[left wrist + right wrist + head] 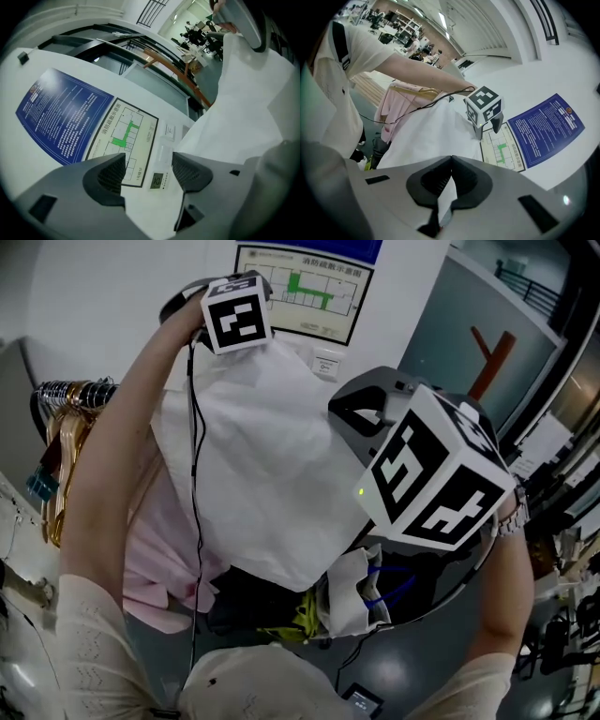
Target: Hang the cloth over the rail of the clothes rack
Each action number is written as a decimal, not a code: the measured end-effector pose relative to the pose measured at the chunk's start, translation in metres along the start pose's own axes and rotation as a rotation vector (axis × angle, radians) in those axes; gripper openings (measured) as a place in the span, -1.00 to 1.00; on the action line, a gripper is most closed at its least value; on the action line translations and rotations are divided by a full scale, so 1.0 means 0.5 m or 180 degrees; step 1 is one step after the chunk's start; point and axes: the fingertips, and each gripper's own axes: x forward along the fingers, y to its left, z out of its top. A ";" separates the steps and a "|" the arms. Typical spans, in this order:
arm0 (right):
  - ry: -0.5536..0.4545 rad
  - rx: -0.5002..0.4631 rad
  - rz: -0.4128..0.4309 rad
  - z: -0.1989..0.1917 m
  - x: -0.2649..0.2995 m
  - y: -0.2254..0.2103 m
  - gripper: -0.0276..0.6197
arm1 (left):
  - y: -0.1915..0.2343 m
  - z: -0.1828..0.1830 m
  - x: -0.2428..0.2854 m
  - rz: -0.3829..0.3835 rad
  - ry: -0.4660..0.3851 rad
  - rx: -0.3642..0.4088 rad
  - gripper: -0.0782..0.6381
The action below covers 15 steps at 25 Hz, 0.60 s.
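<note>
A white cloth (262, 465) hangs spread out between my two grippers, in front of the wall. My left gripper (234, 315) is held high at the cloth's top edge. In the left gripper view its jaws (149, 171) stand open with nothing between them, and the cloth (243, 103) lies just to their right. My right gripper (352, 413) is lower, at the cloth's right edge. In the right gripper view it (451, 161) is shut on a fold of the cloth (426, 131). The rail under the cloth is hidden.
Metal hanger hooks (70, 390) and a pink garment (159, 549) hang at the left of the rack. A floor-plan sign (305, 287) and a blue poster (61, 122) are on the wall behind. Bags and dark clutter (281, 606) lie on the floor below.
</note>
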 end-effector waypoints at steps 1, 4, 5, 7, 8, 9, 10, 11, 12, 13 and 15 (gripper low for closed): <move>0.0007 0.0000 -0.0010 -0.002 0.001 -0.001 -0.86 | -0.003 0.005 -0.004 -0.0047 -0.0020 0.0039 0.10; 0.0040 -0.0011 -0.0030 -0.006 0.006 -0.003 -0.86 | -0.026 0.032 -0.026 -0.0165 -0.0099 0.0199 0.10; 0.0042 -0.0009 -0.0019 -0.006 0.007 -0.002 -0.86 | -0.033 0.043 -0.038 -0.0185 -0.0119 0.0267 0.10; 0.0032 0.0005 0.0009 -0.005 0.008 -0.002 -0.86 | -0.040 0.053 -0.062 -0.0158 -0.0065 0.0409 0.10; 0.0030 0.0009 0.0011 -0.005 0.009 -0.002 -0.86 | -0.038 0.050 -0.075 -0.0101 0.0017 0.0459 0.10; 0.0034 0.0009 0.0006 -0.005 0.009 -0.003 -0.86 | -0.035 0.045 -0.090 -0.0029 0.0107 0.0497 0.10; 0.0041 0.0007 -0.0003 -0.006 0.010 -0.003 -0.86 | -0.033 0.044 -0.108 0.0045 0.0162 0.0542 0.10; 0.0051 0.0005 -0.0012 -0.006 0.012 -0.004 -0.86 | -0.033 0.048 -0.130 0.0112 0.0171 0.0604 0.10; 0.0059 0.0009 -0.0017 -0.007 0.012 -0.004 -0.86 | -0.037 0.055 -0.154 0.0170 0.0155 0.0677 0.10; 0.0067 0.0020 -0.0020 -0.007 0.013 -0.005 -0.86 | -0.043 0.061 -0.179 0.0221 0.0131 0.0752 0.10; 0.0080 0.0054 -0.0030 -0.009 0.012 -0.007 -0.86 | -0.062 0.064 -0.230 0.0294 0.0107 0.0873 0.10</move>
